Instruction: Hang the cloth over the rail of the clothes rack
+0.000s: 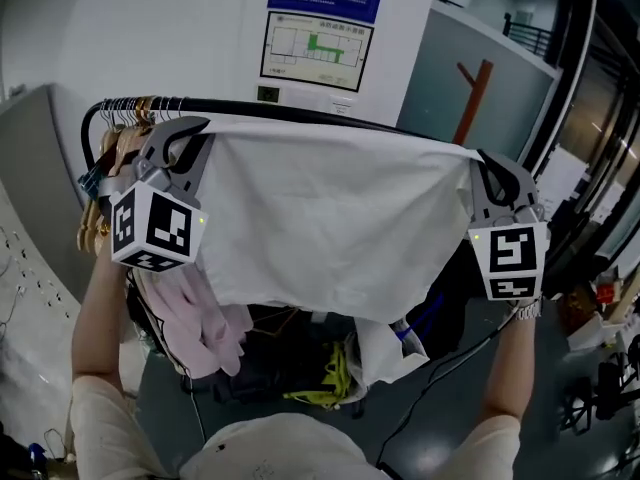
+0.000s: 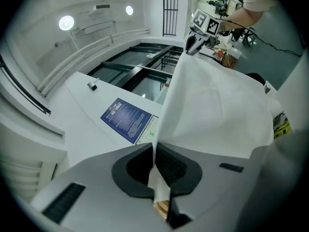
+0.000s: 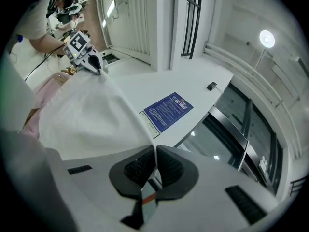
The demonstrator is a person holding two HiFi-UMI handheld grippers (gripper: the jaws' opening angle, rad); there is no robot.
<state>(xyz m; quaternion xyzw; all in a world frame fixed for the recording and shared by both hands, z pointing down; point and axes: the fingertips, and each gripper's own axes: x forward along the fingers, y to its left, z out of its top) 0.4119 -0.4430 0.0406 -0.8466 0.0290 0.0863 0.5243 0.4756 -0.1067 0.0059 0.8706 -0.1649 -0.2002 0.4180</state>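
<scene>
White cloth [image 1: 330, 218] hangs spread between the left claw [image 1: 188, 130] and right claw [image 1: 487, 165], each clamped shut on an upper corner. Its top edge sits about level with the black rail [image 1: 300, 114]. Step in hand: presenting the cloth. Next move: carry the edge across the rail, lower it evenly, then release.

the rail [image 1: 240, 107] seems to vanish behind the cloth [image 1: 330, 218] rightward.

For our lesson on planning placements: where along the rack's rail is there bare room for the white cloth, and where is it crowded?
Bare: the rail right of the hangers, just above the held-up cloth. Crowded: the rail's left end, hangers bunched, pink garment below.
</scene>
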